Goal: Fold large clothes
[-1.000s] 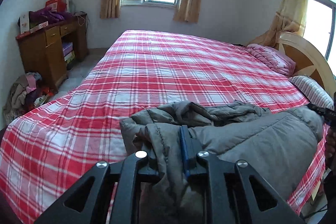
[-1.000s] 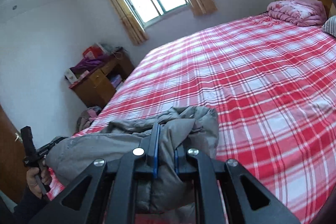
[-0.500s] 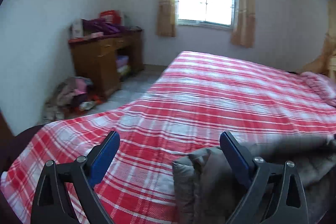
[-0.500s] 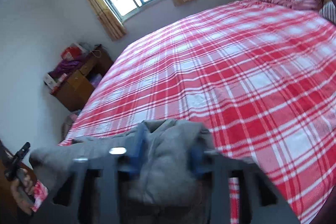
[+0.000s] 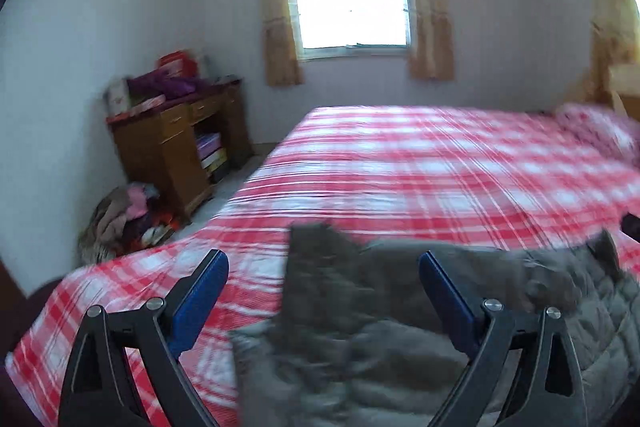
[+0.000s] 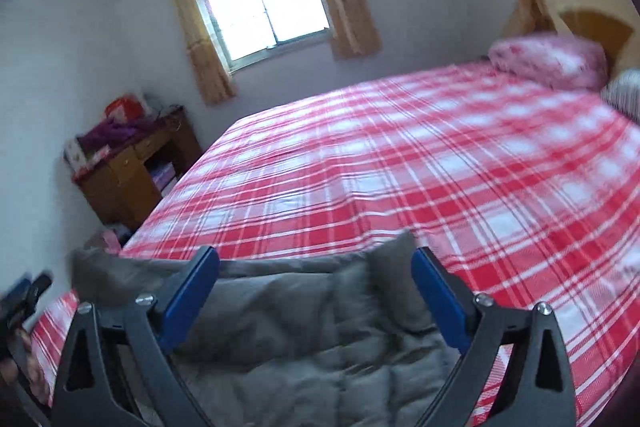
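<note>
A grey quilted jacket (image 5: 400,327) lies folded on the near edge of the red plaid bed (image 5: 400,163). My left gripper (image 5: 324,267) is open above the jacket's left end, its blue pads apart and holding nothing. The jacket also shows in the right wrist view (image 6: 304,339). My right gripper (image 6: 316,263) is open above the jacket's right end, holding nothing. The left gripper (image 6: 24,291) and the hand that holds it show at the far left of the right wrist view. Both views are blurred by motion.
A wooden desk (image 5: 176,147) with boxes and purple cloth on top stands left of the bed. A heap of clothes (image 5: 120,219) lies on the floor beside it. A pink quilt (image 6: 552,61) and the headboard (image 6: 588,15) are at the bed's far right end.
Both grippers were shut on the grey jacket a second ago. Both have opened and let it go, and it now lies on the bed. Both cameras have swung to the left.
</note>
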`<state>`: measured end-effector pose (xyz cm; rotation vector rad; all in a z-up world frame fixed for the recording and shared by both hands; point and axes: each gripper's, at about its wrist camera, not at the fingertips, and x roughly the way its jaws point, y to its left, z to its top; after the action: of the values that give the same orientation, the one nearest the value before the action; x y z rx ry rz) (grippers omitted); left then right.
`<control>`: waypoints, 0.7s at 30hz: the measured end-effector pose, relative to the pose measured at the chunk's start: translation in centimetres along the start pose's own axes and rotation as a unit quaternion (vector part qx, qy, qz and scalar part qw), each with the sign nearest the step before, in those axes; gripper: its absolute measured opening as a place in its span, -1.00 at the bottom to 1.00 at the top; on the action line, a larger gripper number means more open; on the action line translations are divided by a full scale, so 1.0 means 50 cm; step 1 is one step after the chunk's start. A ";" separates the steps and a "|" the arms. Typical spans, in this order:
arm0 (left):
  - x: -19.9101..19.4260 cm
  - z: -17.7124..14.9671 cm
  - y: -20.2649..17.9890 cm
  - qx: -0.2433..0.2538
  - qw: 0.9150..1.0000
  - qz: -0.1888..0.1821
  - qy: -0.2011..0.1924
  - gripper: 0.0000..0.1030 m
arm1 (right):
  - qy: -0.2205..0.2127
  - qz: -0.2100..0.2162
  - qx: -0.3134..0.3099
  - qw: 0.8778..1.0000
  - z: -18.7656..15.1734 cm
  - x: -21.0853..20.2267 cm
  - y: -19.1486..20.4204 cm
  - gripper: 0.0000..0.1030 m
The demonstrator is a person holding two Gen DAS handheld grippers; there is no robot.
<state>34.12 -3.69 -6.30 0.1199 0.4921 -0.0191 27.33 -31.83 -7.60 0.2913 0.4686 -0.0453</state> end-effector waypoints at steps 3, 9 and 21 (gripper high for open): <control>0.068 -0.024 -0.061 0.069 0.996 0.046 0.017 0.87 | 0.009 0.013 -0.056 0.998 -0.024 0.015 0.064 0.94; 0.180 -0.119 -0.015 0.033 0.989 0.083 0.116 0.88 | 0.068 0.017 -0.117 0.991 -0.084 0.085 0.119 0.94; 0.233 -0.163 0.010 -0.010 0.986 0.085 0.145 0.98 | 0.127 -0.002 -0.084 0.988 -0.153 0.177 0.077 0.94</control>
<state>40.58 -2.08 -18.89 0.1462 0.7705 0.1726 32.28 -25.74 -17.08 0.1298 0.7226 0.0284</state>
